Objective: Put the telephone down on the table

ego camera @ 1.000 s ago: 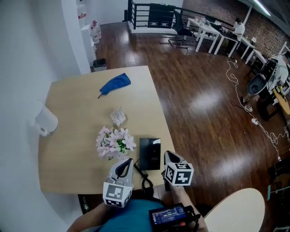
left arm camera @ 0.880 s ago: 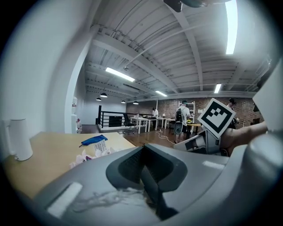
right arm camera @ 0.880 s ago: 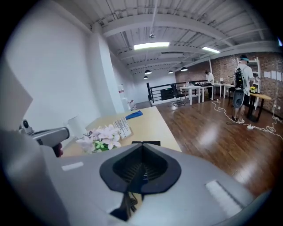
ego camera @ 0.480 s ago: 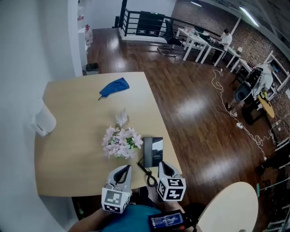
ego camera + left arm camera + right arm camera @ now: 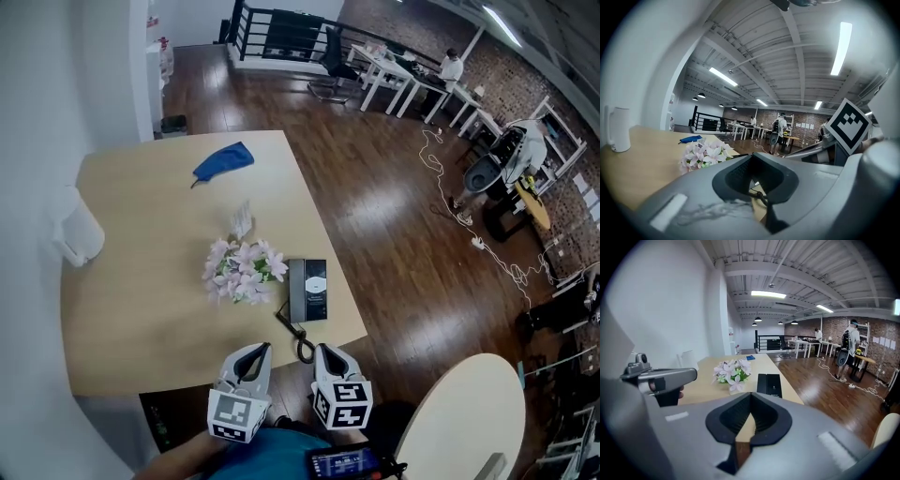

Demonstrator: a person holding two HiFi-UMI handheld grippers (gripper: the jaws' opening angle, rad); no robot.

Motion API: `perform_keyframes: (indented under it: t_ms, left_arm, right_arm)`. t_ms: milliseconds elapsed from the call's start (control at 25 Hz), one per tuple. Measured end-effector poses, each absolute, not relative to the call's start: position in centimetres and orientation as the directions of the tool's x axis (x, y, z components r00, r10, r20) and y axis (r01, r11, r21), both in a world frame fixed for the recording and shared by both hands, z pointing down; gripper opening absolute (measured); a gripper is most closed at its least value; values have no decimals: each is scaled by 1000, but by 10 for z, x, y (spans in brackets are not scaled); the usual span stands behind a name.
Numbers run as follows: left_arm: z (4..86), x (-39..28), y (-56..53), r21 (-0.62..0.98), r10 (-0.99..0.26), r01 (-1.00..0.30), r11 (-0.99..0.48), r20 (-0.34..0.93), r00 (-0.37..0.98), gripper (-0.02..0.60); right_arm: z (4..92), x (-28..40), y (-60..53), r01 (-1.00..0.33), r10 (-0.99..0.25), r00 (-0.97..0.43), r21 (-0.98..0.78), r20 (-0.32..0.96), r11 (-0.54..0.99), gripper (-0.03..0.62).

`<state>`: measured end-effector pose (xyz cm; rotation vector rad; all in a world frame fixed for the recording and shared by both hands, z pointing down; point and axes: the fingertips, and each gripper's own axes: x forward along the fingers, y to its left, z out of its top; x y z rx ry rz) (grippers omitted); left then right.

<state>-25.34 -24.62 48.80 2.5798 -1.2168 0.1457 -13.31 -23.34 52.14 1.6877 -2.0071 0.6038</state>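
Observation:
The black telephone [image 5: 307, 289] lies flat on the wooden table [image 5: 141, 309] near its front right corner, also seen ahead in the right gripper view [image 5: 769, 383]. Its coiled cord [image 5: 300, 342] trails over the front edge and shows through the left jaws [image 5: 761, 197]. My left gripper [image 5: 251, 361] and right gripper [image 5: 330, 361] hang side by side just off the table's front edge, clear of the telephone. Both are shut with nothing between the jaws [image 5: 757, 194] [image 5: 749, 420].
A bunch of pink flowers [image 5: 242, 272] stands just left of the telephone. Farther back lie a small packet [image 5: 242, 220] and a blue cloth [image 5: 223, 159]; a white jug [image 5: 75, 236] is at the left edge. A round pale table [image 5: 459, 422] is at lower right.
Both grippers have drawn back from the telephone toward the person, past the table's front edge. The telephone stays lying on the table.

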Motion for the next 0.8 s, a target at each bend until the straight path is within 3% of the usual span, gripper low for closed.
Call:
perform_keyframes:
  t_ms: [520,800]
  left_arm:
    - [495,-172,-136,164,-711,-753,-637,252,657,14]
    - [509,-186,-66,111,-757,-819,-563,328,565,14]
  right_arm:
    - [522,-80,-116,-974,-824,-226,-110,519,198,-8]
    - [531,-71,-68,-957,-825,-290,-144,485,252,-8]
